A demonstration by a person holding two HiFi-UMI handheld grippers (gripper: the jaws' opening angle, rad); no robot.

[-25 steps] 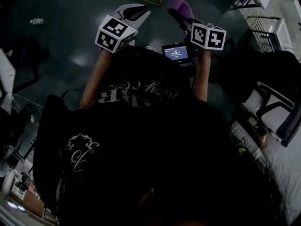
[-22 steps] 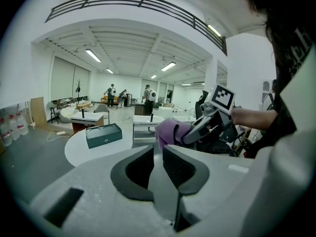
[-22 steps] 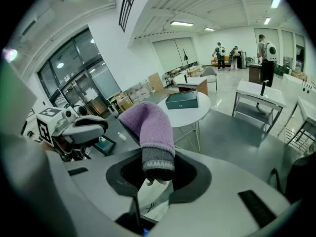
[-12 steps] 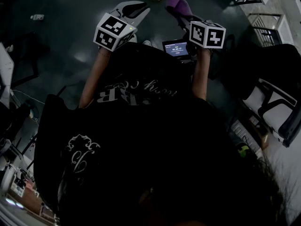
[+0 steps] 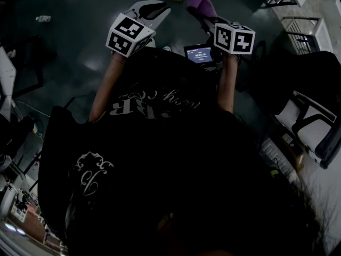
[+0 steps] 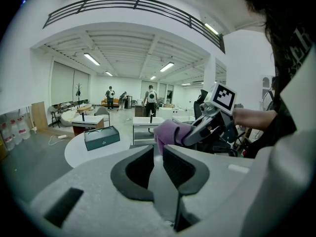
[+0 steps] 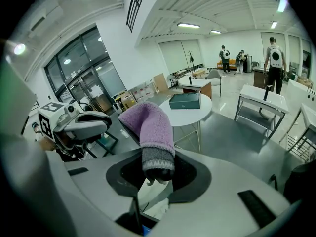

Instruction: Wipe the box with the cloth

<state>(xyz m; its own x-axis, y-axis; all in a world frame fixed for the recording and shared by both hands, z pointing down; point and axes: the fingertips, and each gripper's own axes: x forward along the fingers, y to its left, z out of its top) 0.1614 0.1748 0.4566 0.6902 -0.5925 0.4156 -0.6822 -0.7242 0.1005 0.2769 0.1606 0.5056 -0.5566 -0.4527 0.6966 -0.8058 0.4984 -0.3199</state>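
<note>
A purple fleece cloth [image 7: 148, 127] with a grey cuff is clamped in my right gripper [image 7: 157, 168] and sticks up past its jaws. In the head view the cloth [image 5: 200, 4] shows beyond the right marker cube [image 5: 235, 39]. My left gripper [image 6: 157, 151] is shut with nothing in it; in the head view it [image 5: 151, 9] is held level with the right one, in front of the person's body. The dark green box [image 7: 184, 100] lies on a round white table [image 7: 197, 116] some way ahead. The left gripper view also shows the box [image 6: 101, 138] and the cloth [image 6: 169, 134].
A small lit screen [image 5: 199, 55] sits near the right wrist. Office chairs [image 5: 311, 129] stand to the right on the dark floor. White desks [image 7: 259, 98] and several people [image 6: 150, 98] are farther off in the hall.
Both grippers have shifted slightly up in the head view; otherwise nothing has visibly changed. The cloth stays held in the right gripper.
</note>
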